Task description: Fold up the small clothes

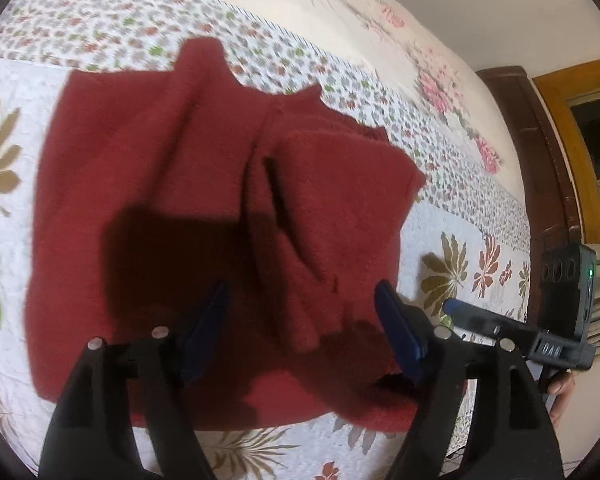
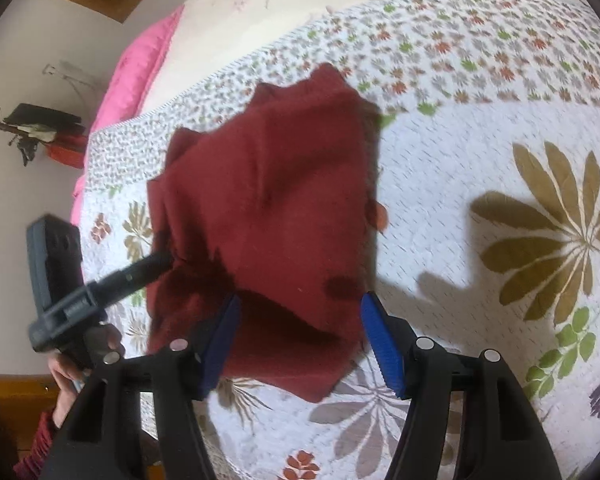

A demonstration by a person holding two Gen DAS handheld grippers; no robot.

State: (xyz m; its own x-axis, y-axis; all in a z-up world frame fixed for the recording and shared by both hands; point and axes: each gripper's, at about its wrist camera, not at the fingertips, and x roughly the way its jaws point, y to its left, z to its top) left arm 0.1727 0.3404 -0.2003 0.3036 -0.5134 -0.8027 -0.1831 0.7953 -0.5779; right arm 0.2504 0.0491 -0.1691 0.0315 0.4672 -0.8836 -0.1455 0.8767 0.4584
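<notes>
My left tongs [image 1: 300, 320] nearest, blue pads spread wide, gripping nothing, above near edge of red garment [image 1: 204, 208]. Garment partly folded, rumpled, lying on bed's floral quilt [image 1: 472, 240]. My right tongs [image 2: 300, 336] also wide apart, empty, over garment's near corner. In right view, left tongs' tip meets cloth's left edge; cannot tell whether touching.

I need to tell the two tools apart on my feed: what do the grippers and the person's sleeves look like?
Both look alike: the left gripper and right gripper have black plastic arms with round silver bolt heads and ribbed blue finger pads. Seen from the other camera, each carries a dark boxy camera housing; the right one shows a green light and raised letters. A ribbed dark red sleeve cuff shows at the left hand.
</notes>
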